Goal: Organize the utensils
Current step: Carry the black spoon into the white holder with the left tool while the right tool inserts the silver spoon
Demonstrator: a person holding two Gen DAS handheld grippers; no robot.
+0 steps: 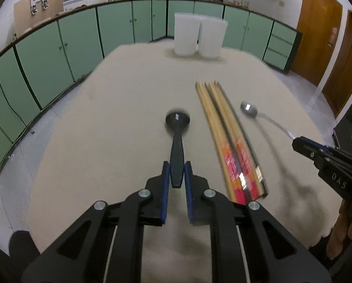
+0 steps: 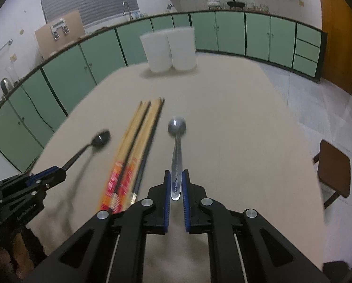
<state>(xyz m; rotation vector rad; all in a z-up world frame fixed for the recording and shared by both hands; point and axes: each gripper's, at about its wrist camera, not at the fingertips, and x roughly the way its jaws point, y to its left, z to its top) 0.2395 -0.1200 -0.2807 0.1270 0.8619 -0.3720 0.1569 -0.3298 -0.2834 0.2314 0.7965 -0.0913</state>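
Note:
My left gripper (image 1: 176, 165) is shut on the handle of a black spoon (image 1: 177, 127) and holds it over the beige table (image 1: 128, 89); it also shows in the right wrist view (image 2: 100, 139). My right gripper (image 2: 176, 173) is shut on the handle of a silver spoon (image 2: 177, 136), also seen in the left wrist view (image 1: 249, 109). A bundle of wooden chopsticks (image 1: 225, 129) with red-orange wrappers lies on the table between the two spoons, and shows in the right wrist view too (image 2: 138, 139).
Two white containers (image 1: 198, 36) stand side by side at the table's far end, also in the right wrist view (image 2: 168, 49). Green cabinets (image 1: 81, 40) line the walls. A brown chair (image 2: 333, 167) stands right of the table.

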